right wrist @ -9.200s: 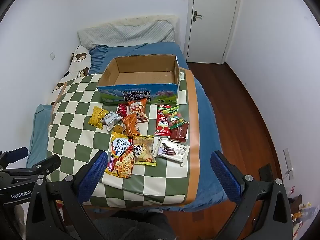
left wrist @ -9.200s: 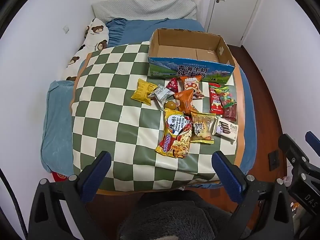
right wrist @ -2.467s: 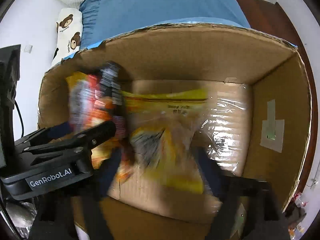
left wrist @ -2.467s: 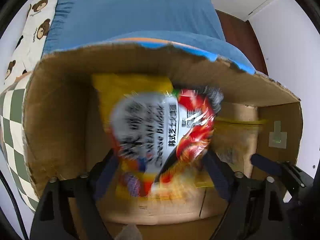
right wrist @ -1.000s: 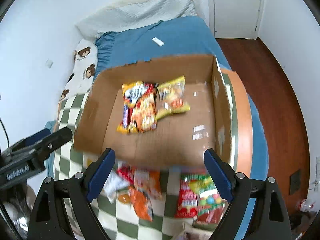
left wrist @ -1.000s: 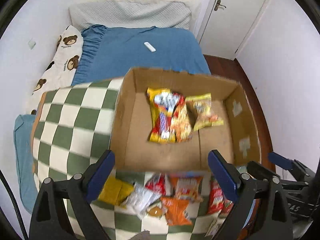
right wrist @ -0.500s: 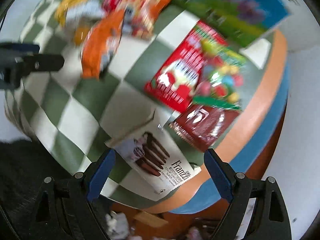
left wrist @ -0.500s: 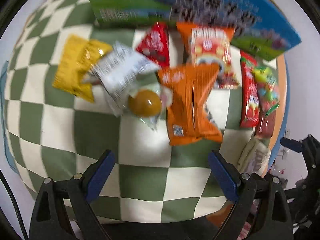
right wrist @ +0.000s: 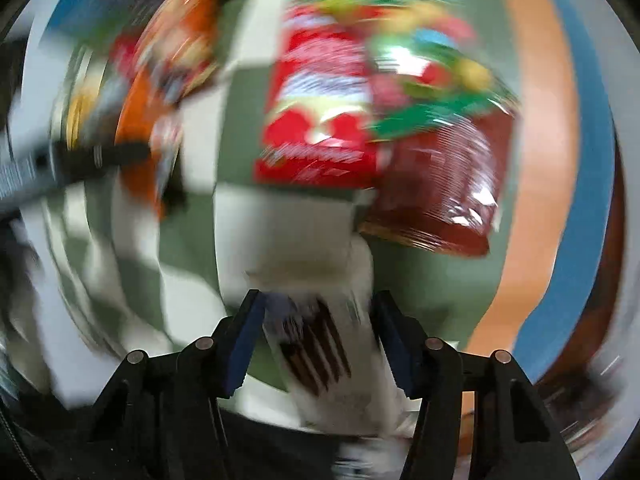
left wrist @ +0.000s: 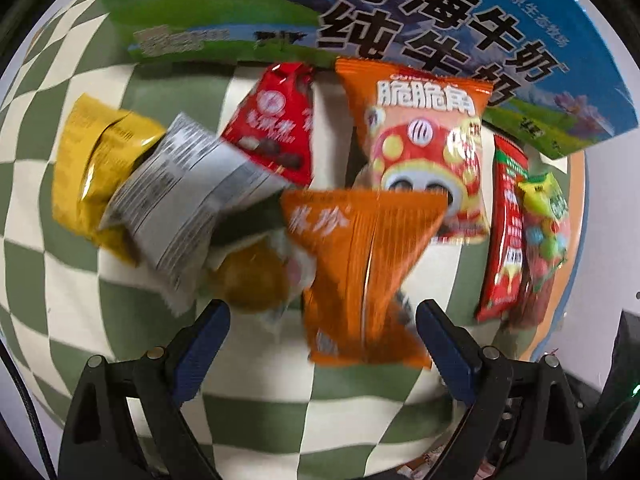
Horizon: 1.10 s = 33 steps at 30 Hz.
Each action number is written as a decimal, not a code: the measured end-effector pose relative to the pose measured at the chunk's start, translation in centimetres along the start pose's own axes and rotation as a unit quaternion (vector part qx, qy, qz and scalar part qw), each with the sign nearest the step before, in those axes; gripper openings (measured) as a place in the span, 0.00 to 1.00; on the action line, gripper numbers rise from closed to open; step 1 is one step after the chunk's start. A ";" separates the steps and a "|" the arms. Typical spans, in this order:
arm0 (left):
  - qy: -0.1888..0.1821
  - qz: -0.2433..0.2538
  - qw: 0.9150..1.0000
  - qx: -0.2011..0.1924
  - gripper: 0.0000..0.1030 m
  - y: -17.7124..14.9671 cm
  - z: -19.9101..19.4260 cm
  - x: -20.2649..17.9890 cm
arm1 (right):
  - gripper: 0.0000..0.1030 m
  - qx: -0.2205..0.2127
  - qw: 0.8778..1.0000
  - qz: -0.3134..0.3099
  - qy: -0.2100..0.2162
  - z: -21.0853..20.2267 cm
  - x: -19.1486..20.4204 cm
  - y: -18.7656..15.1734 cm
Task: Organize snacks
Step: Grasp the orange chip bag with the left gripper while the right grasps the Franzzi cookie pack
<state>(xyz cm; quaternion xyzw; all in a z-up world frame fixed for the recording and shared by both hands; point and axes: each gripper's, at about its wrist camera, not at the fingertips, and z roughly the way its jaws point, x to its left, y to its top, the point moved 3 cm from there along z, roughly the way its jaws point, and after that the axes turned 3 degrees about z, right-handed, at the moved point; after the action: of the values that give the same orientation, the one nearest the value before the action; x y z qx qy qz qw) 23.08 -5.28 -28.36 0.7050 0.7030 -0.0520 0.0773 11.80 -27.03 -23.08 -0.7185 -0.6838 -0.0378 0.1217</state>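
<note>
A green and white checked cloth [left wrist: 132, 364] carries the snacks. An orange bag [left wrist: 360, 276] lies between the left fingers [left wrist: 208, 332]. A blue milk box [left wrist: 440, 12] stands beyond them.

Bright, fisheye-warped, right view heavily motion-blurred

A home: snack packets [left wrist: 368, 264] on a checked cloth [left wrist: 48, 280], blue bedding [right wrist: 576, 184] at the frame's right edge.
</note>
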 end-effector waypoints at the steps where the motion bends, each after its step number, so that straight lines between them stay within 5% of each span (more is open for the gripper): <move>1: 0.010 0.004 1.000 -0.006 0.92 0.2 0.2 -0.2 | 0.58 -0.008 0.999 0.045 0.029 -0.2 -1.0 0.1; 3: 0.031 0.019 0.999 -0.033 0.84 0.6 -0.1 -0.7 | 0.60 -0.008 0.994 0.090 0.064 -0.5 -2.3 0.2; 6: 0.048 0.072 0.995 -0.052 0.36 0.3 -0.6 -2.4 | 0.73 -0.022 0.991 0.106 0.077 -1.6 -3.7 -0.6; 9: 0.056 0.096 0.993 -0.037 0.36 -1.6 -0.3 -3.1 | 0.77 -0.040 0.994 0.075 0.065 -2.7 -3.2 -2.9; 15: 0.049 0.101 0.994 0.013 0.36 -7.2 1.8 -2.4 | 0.78 -0.028 0.999 -0.020 -0.038 -0.9 -1.5 -6.1; 18: 0.033 0.084 0.996 0.022 0.42 -7.9 2.2 -1.7 | 0.60 -0.031 0.997 -0.017 -0.066 0.2 -2.1 -6.6; 25: -0.002 0.044 0.998 0.037 0.57 -6.5 3.1 -0.1 | 0.60 -0.058 0.998 0.016 -0.024 -2.1 -2.6 -5.9; 28: 0.003 0.052 0.998 0.038 0.65 -6.0 4.0 -0.1 | 0.62 -0.056 0.998 0.020 -0.015 -2.5 -2.7 -5.6; 33: 0.023 0.065 0.998 0.013 0.65 -5.6 5.1 -2.3 | 0.61 -0.046 0.998 0.030 -0.027 -2.0 -3.5 -5.4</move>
<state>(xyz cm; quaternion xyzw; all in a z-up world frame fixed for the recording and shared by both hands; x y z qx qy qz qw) 17.61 -8.41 -33.12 0.7512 0.6566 -0.0393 0.0550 6.43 -30.70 -21.23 -0.7442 -0.6626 -0.0460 0.0707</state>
